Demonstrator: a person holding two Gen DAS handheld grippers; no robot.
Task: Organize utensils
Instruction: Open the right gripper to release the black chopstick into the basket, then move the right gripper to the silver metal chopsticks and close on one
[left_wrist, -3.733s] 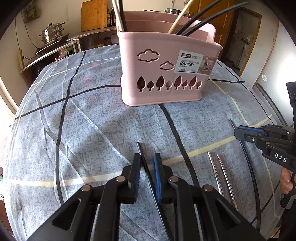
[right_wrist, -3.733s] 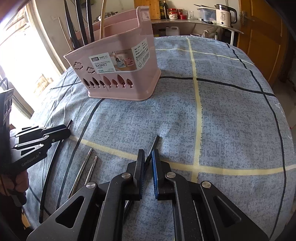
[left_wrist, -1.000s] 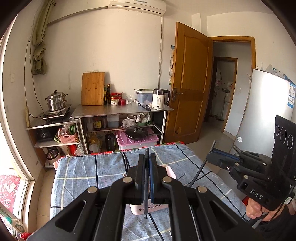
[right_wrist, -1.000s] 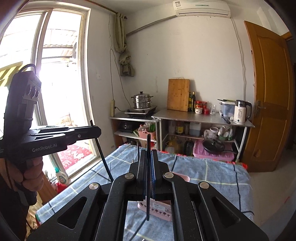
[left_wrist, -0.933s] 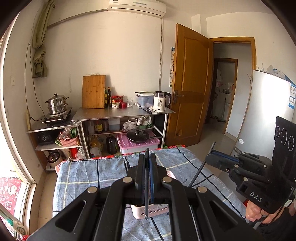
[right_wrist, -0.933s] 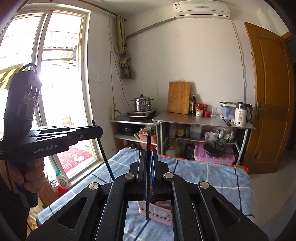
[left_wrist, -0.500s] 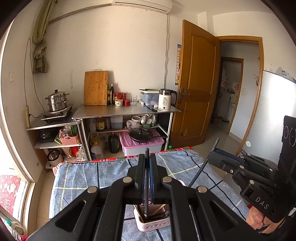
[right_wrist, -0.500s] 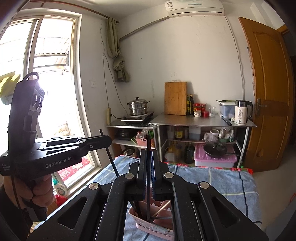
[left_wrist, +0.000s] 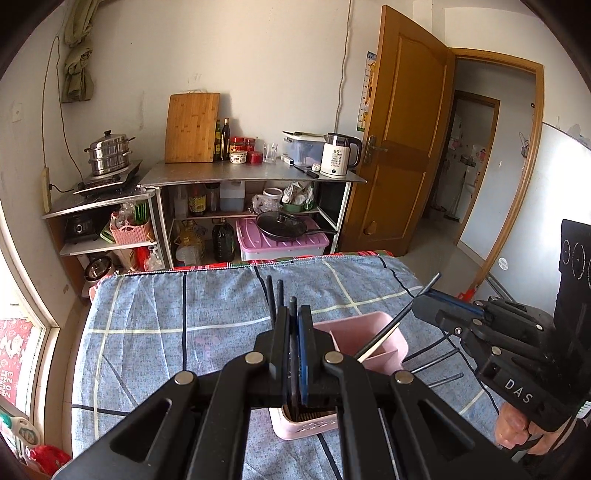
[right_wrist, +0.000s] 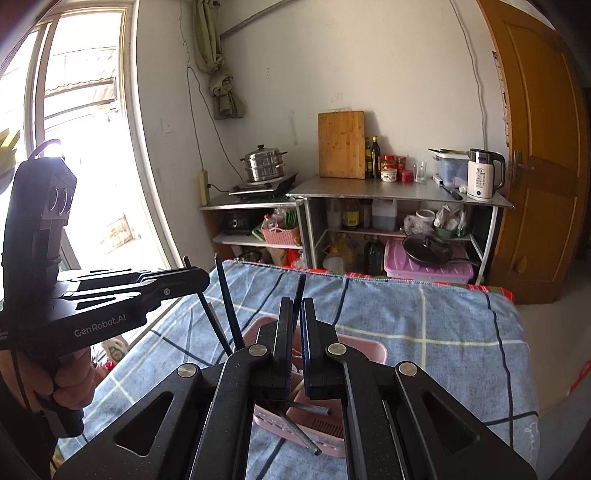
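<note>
Both chopsticks are over the pink basket (left_wrist: 364, 341), low centre of frame on the blue-checked worktop (left_wrist: 155, 332). Left hand-held gripper (left_wrist: 294, 334) is clamped on a dark chopstick (left_wrist: 293, 354), tip in the front compartment. Right hand-held gripper (right_wrist: 294, 328) is clamped on its own chopstick (right_wrist: 298, 291), not released. Several sticks already stand inside. Left to do: drop both. Basket floor and any utensils left on the cloth are hidden behind the jaws.

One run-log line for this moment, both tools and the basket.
left tool: shut on black chopstick | right tool: shut on black chopstick | both above pink basket | neither chopstick released
</note>
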